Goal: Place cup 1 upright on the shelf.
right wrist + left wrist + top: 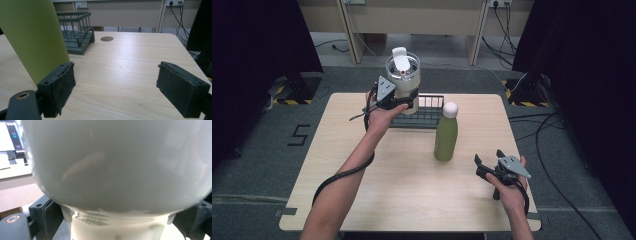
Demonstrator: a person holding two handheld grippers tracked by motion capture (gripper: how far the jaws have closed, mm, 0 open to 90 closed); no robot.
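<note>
My left tongs (404, 102) hold the big white cup (403, 80) tight around its thin bottom part. I grip it low there because the top is too wide to fit between the jaws. The cup is up in the air, right over the dark wire basket (427, 116) at the back of the tabletop (412, 195). I keep it straight up so its lid stays on top. I think it is going into the basket or coming out; I cannot tell which.

My right tongs (488, 165) are wide open and hold nothing. They sit low, near the front right of the tabletop. The green bottle (446, 132) stands close by them, so I think it may be next.
</note>
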